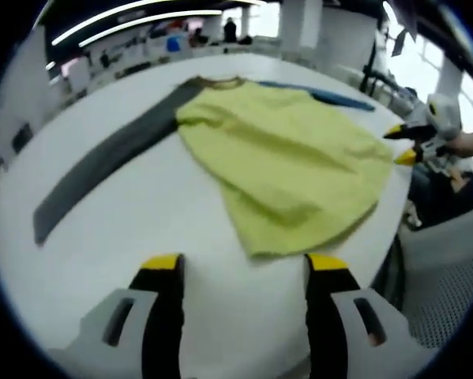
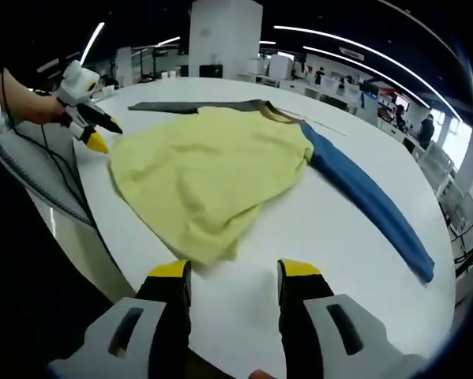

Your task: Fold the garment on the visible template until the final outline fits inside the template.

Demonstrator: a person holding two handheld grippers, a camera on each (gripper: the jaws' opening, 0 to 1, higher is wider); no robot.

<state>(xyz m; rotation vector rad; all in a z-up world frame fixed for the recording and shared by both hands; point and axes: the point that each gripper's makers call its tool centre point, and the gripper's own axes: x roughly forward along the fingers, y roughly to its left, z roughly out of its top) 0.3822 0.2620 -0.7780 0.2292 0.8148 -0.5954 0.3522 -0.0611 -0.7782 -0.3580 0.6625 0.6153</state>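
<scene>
A long-sleeved shirt lies spread flat on the white table [image 1: 141,237]. Its yellow-green body [image 1: 283,166] [image 2: 204,174] has a brown collar at the far end. One sleeve is dark grey [image 1: 102,170] [image 2: 189,106], the other blue [image 1: 331,96] [image 2: 370,201], and both stretch out sideways. My left gripper [image 1: 242,268] hovers open just short of the hem, nothing between its jaws; it also appears by the shirt's left corner [image 2: 102,134]. My right gripper [image 2: 234,272] is open near the hem too, and shows at the shirt's right edge [image 1: 402,146], off the cloth.
The table's edge runs close behind both grippers. A grey mesh chair [image 1: 449,284] [image 2: 39,174] stands right at that edge. A hand [image 2: 23,103] holds the left gripper. Desks and ceiling lights fill the far room.
</scene>
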